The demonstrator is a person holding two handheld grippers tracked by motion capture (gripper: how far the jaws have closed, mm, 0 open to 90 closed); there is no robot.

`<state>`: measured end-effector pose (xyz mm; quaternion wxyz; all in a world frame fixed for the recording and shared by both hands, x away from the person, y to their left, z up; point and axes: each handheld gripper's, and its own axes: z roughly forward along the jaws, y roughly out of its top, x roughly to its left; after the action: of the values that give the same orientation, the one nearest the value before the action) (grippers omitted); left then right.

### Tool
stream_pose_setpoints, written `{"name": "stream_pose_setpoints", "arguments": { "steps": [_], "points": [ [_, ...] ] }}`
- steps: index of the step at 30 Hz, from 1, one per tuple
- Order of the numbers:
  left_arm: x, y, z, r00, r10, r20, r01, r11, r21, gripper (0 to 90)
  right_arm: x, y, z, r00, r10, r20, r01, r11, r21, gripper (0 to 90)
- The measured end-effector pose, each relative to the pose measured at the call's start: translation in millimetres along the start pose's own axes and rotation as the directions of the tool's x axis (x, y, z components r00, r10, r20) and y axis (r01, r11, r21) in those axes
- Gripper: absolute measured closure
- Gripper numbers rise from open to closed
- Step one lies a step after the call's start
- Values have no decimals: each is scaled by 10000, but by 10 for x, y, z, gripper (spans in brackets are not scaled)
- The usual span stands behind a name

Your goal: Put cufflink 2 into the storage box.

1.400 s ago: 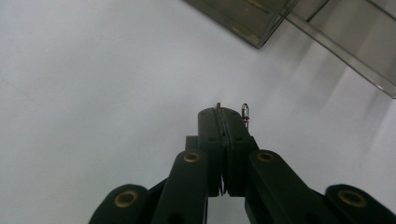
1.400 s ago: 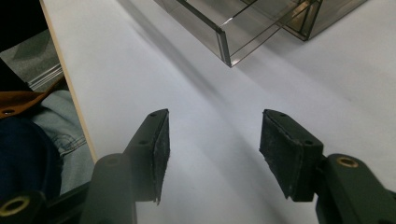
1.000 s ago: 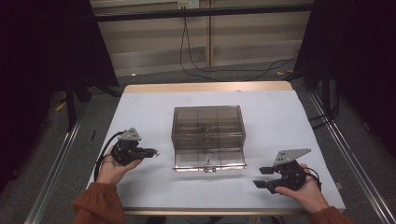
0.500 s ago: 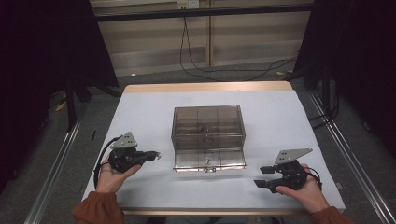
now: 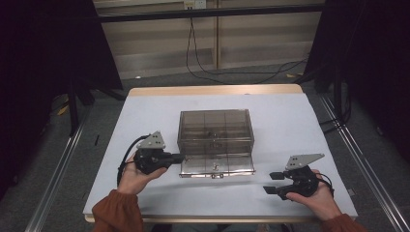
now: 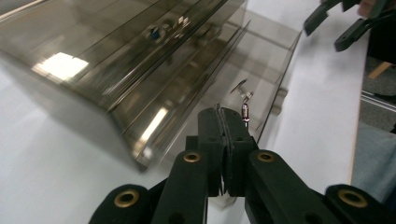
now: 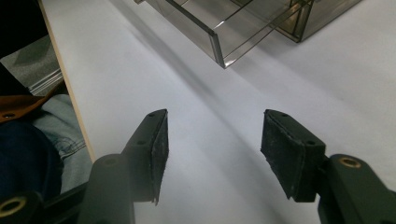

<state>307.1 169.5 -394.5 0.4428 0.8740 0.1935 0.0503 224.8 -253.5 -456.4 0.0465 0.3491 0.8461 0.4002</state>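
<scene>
A smoky clear plastic box [image 5: 215, 130] with several compartments stands mid-table, its front panel [image 5: 217, 165] folded down flat. My left gripper [image 5: 181, 157] is shut, its tips at the left front corner of the box. In the left gripper view the shut jaws [image 6: 226, 116] point along the box [image 6: 116, 56], and a small dark pin-like piece [image 6: 244, 113] lies just beside the tips; I cannot tell if they touch. My right gripper [image 5: 271, 182] is open near the table's front right, with nothing between its pads [image 7: 212, 135]. It points toward the box's corner [image 7: 219, 51].
The white table top [image 5: 145, 111] has bare room on both sides of the box and behind it. Its front edge [image 7: 65, 93] runs close to my right gripper, with the person's lap below. Metal rails [image 5: 58, 169] flank the table. Cables [image 5: 203, 72] lie on the floor behind.
My left gripper has moved right, toward the box's left front corner, and risen slightly. The right gripper and the box have stayed where they were.
</scene>
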Motion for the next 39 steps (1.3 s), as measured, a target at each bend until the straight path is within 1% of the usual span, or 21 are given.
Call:
{"name": "stream_pose_setpoints", "arguments": {
  "steps": [5,7,9,13,14,16,19,21,22,23,25,26,27,30,31,32,33,34,36,38,39],
  "points": [
    [-104,183,175,9984,442,341,-445,9990,90,886,3,3,-3,10000,-5,-6,5,10000,6,412],
    [-136,253,249,9960,755,477,-773,9963,382,886,2,0,2,10000,-10,-26,10,10000,-30,412],
    [-173,311,334,9943,905,564,-939,9936,620,886,2,-1,3,10000,-9,-30,9,10000,-30,410],
    [-215,393,488,9921,1012,736,-1074,9905,861,886,6,0,1,10000,-31,-12,31,10000,-5,407],
    [-215,404,521,9907,1105,799,-1183,9879,1005,886,5,-1,0,10000,-25,-3,25,10000,-9,407],
    [-230,420,592,9906,1122,782,-1211,9855,1190,886,0,0,0,10000,-9,2,9,10000,8,407],
    [-233,451,671,9885,1263,836,-1380,9784,1537,886,-4,8,4,10000,-18,-14,18,10000,19,406],
    [-237,467,710,9889,1245,814,-1365,9769,1647,886,0,11,6,10000,-15,11,15,10000,43,406],
    [-237,474,730,9883,1247,881,-1386,9747,1752,886,-2,9,7,10000,-28,-1,28,10000,39,406],
    [-239,478,750,9875,1344,822,-1478,9711,1872,886,-3,6,7,10000,-2,-4,2,10000,55,406],
    [-234,476,796,9865,1343,937,-1514,9661,2089,886,-5,2,6,10000,15,-10,-15,10000,38,406],
    [-234,476,796,9865,1343,937,-1514,9661,2089,886,-4,-1,5,10000,30,-18,-30,10000,27,406],
    [-235,469,842,9855,1427,913,-1610,9570,2415,886,-3,-2,3,10000,33,-14,-33,10000,25,406],
    [-235,455,893,9837,1524,950,-1731,9454,2763,886,-5,-1,4,10000,39,-15,-39,10000,38,406],
    [-231,454,898,9846,1521,865,-1707,9430,2856,886,-3,-2,5,10000,41,-20,-41,10000,61,406],
    [-220,454,898,9846,1506,890,-1701,9427,2871,885,-3,-4,7,10000,-9,-18,9,10000,72,406],
    [-212,456,895,9856,1483,808,-1657,9415,2933,886,1,-6,8,10000,-12,-39,13,10000,62,406],
    [-202,459,892,9861,1493,734,-1647,9389,3021,885,3,-7,8,10000,-32,-49,32,10000,66,405],
    [-181,461,885,9860,1460,801,-1640,9351,3140,885,4,-10,9,10000,-39,-40,40,10000,87,405],
    [-174,458,890,9846,1533,845,-1728,9282,3296,885,7,-11,8,10000,-39,-53,39,10000,90,405],
    [-161,461,893,9823,1640,902,-1852,9222,3396,886,8,-11,7,10000,-1,-52,1,10000,98,405]
  ]
}}
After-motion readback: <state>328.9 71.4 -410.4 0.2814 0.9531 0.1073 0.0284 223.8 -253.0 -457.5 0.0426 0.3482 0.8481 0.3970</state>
